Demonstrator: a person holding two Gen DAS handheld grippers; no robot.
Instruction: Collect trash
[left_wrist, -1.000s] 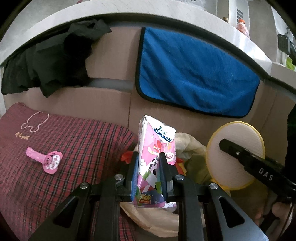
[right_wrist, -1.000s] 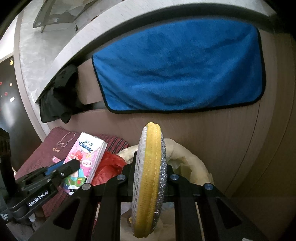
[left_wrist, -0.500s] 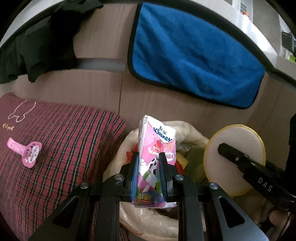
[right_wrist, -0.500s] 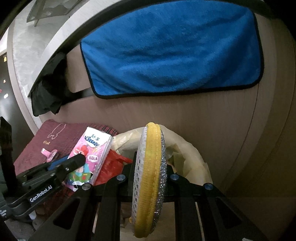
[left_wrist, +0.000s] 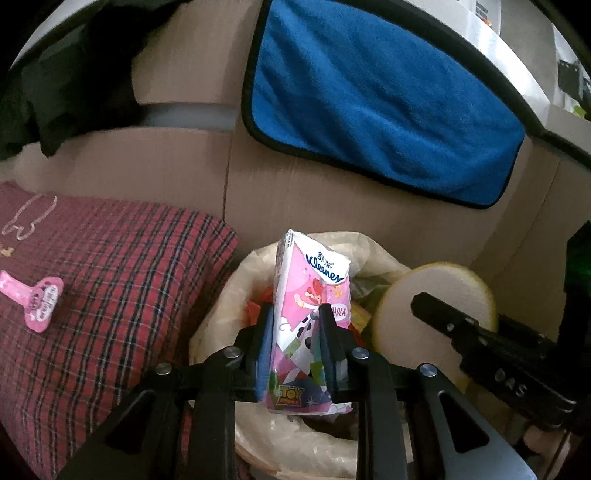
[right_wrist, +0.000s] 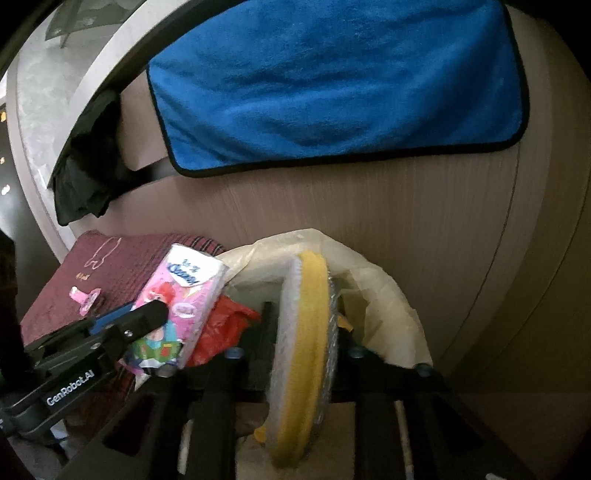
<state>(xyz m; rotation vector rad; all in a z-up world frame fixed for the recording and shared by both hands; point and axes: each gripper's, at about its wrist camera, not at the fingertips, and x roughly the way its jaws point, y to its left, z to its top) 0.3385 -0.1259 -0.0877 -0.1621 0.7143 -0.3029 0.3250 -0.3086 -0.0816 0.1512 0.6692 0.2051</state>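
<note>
Pink Kleenex pack (left_wrist: 310, 295) seemingly loose in just-opened left hand-held gripper (left_wrist: 293, 314), yellow sponge (right_wrist: 306, 332) free in just-opened right hand-held gripper (right_wrist: 304, 314)

Left gripper (left_wrist: 295, 328) jaws just opened around tissue pack (left_wrist: 310, 295) (above bag (left_wrist: 229, 295))

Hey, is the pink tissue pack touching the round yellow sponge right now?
Apart. The left wrist view shows bag contents in a gap between the tissue pack and the sponge.

A pink tissue pack (left_wrist: 310, 317) stands upright over the bag-lined bin (left_wrist: 221, 295); beside it, a round yellow sponge (right_wrist: 303, 354) stands on edge.
</note>
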